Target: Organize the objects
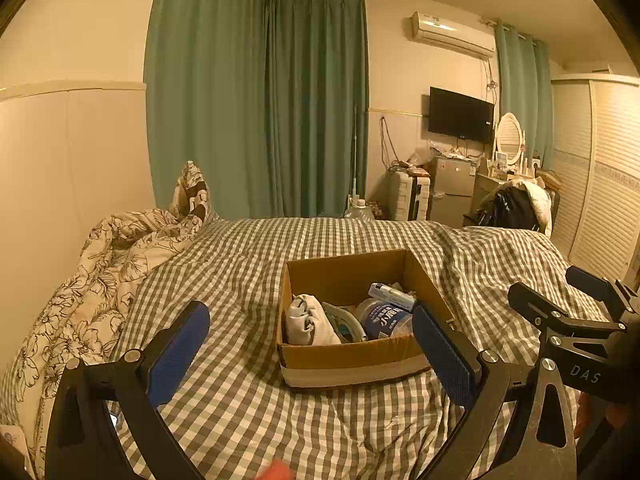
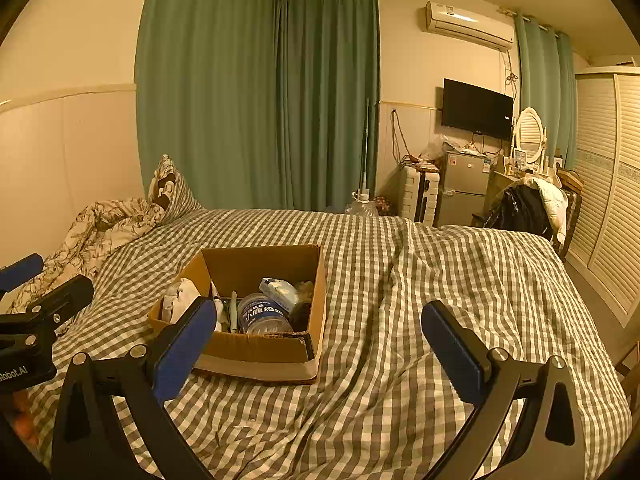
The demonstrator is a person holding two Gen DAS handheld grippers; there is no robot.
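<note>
While both grippers hang wide open and empty, the left gripper (image 1: 311,344) and right gripper (image 2: 319,350) nearest us over the checked bedspread (image 2: 400,360), we judge it best to approach the cardboard box (image 1: 352,360) from above. Inside lie a white cloth (image 1: 308,320) and a blue-labelled jar (image 1: 382,318) with Chinese print; "DAS" and "Robot.AI" mark the tools.

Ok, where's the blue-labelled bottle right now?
The blue-labelled bottle lies inside the cardboard box on the checked bedspread, right of the white cloth bundle.
</note>
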